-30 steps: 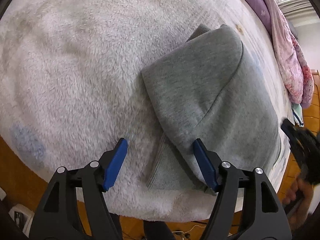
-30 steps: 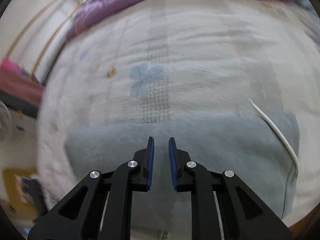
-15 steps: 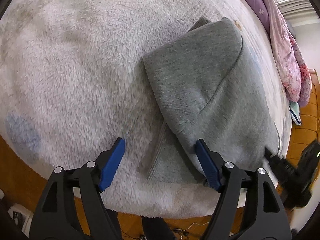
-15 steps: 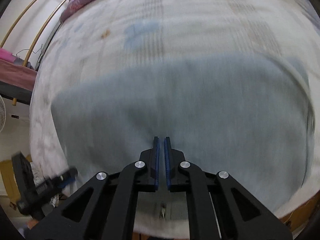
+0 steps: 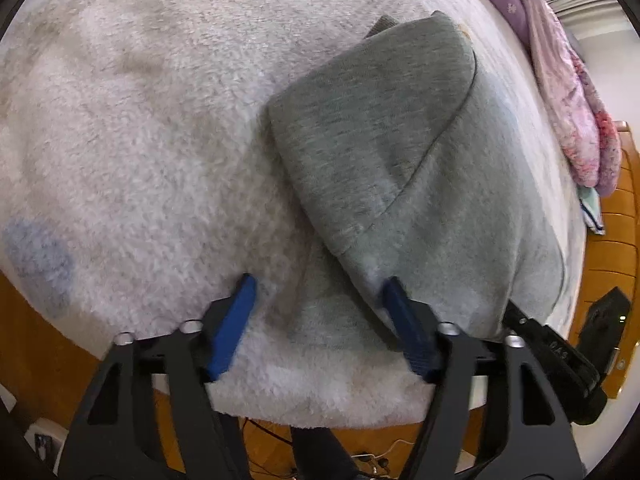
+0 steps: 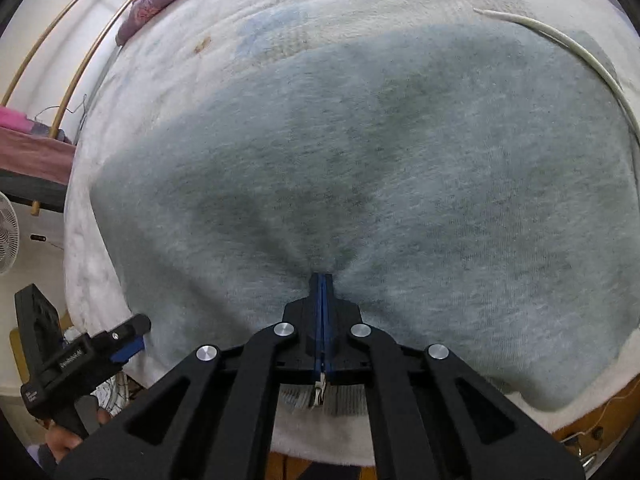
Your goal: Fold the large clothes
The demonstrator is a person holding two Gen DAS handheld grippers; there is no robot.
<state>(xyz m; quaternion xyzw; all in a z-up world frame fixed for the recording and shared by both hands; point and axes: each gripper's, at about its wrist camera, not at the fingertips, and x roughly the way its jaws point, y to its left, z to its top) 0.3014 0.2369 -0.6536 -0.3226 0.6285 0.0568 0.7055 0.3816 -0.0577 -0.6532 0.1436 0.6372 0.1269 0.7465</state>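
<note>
Garment: While it lay folded near the bed's front edge, the grey knitted cotton sweatshirt (image 5: 400,152) showed a diagonal overlapping flap and a ribbed hem.
Bed: a white fluffy fleece blanket (image 5: 140,120) covered it; pink and purple bedding (image 5: 576,92) was heaped at the far side.
Axis: ran diagonally away.
Left gripper (image 5: 320,312): spread wide over the hem corner.
Right gripper (image 6: 322,292): pressed together, pinching bunched sweatshirt fabric.

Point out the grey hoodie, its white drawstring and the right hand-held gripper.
grey hoodie (image 6: 400,180): right wrist view, middle of the flat body panel.
white drawstring (image 6: 576,46): right wrist view, mid-length of the cord near the top right.
right hand-held gripper (image 6: 322,280): right wrist view, tips pinching the fabric.
</note>
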